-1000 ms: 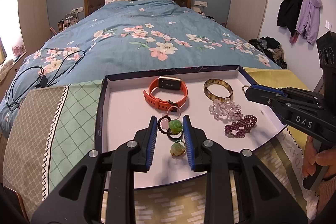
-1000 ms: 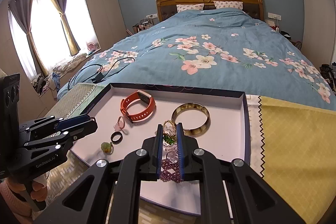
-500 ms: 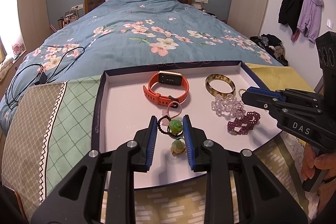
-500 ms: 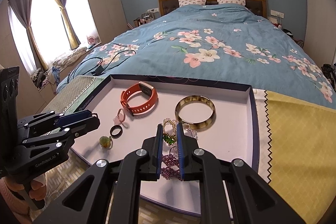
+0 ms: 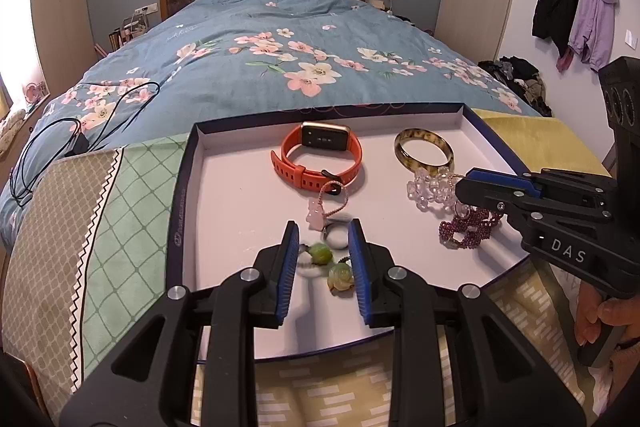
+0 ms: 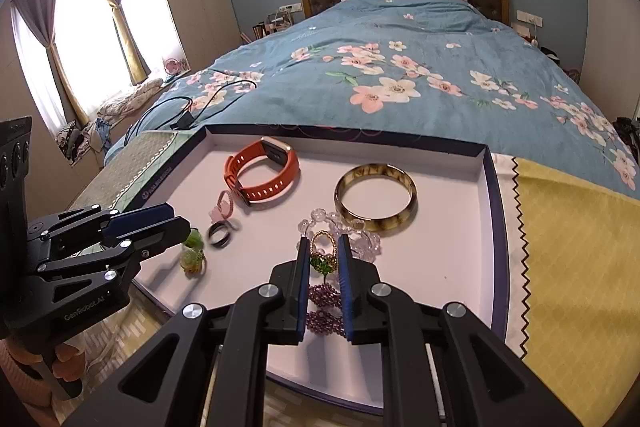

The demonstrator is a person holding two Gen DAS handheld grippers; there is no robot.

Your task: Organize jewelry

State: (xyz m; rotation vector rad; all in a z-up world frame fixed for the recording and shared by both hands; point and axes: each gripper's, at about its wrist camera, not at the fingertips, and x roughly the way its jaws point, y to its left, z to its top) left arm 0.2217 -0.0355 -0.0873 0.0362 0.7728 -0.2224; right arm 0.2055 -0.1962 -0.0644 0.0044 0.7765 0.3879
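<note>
Left gripper (image 5: 323,259) hangs low over the near part of the tray (image 5: 188,187) with its jaws apart, and a green bead ring (image 5: 320,253) sits between the blue pads, blurred; whether it is gripped or just lying loose I cannot tell. A second green ring (image 5: 340,277) lies just beside the right pad, and a dark ring (image 5: 336,233) lies just ahead. Closing squarely on one green piece alone, clear of its neighbour, looks the sound way.

Right gripper (image 6: 324,263), in its own view, stands narrowly parted around a gold ring with a green stone (image 6: 323,254), above the purple bead bracelet (image 6: 324,307) and beside the clear bead bracelet (image 6: 340,231). Lifting straight up should avoid snagging those beads. The watch (image 6: 262,173) and bangle (image 6: 376,199) lie farther back.
</note>
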